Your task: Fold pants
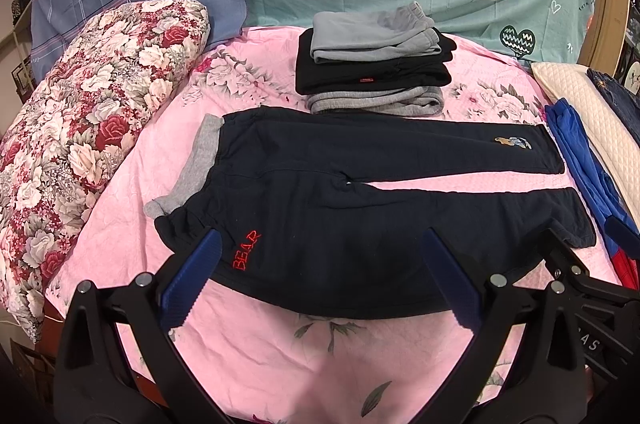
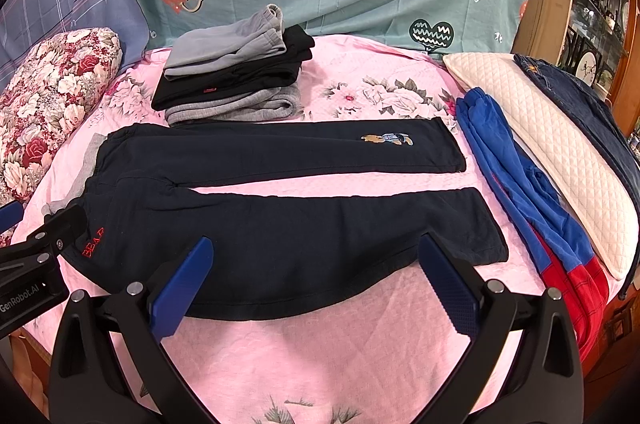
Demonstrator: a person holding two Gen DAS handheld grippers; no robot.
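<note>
Nearest, the left gripper (image 1: 320,276) hangs over the near edge of the pants (image 1: 360,192), its blue fingers (image 1: 192,280) spread wide with nothing between them. The right gripper (image 2: 316,284) hangs the same way, jaws wide apart and empty, over the near leg.

The pants (image 2: 280,216) lie flat and unfolded on the pink sheet (image 2: 320,352), waistband to the left with a grey lining (image 1: 196,164) turned out, legs running right with a strip of sheet showing between them. A red "BEAR" (image 1: 246,251) sits at the near hip.

Just beyond the far leg stands a stack (image 1: 372,64) of folded pants, very close to it. To the right, blue-and-red pants (image 2: 528,192) lie just beside the leg cuffs, with a white pillow (image 2: 560,152) and jeans (image 2: 580,104) farther right. A floral pillow (image 1: 88,112) lies left.

Judging from this, no fold is made yet. Likely risks:
- A pinch that takes only the top layer would leave the lower one dragging and skew the fold.
- Uneven lifts at waist and cuff would twist the near leg off the far one.
- Carrying the near leg too far could nudge the stack.
- The right jaws may snag the blue-and-red pants near the cuff.
</note>
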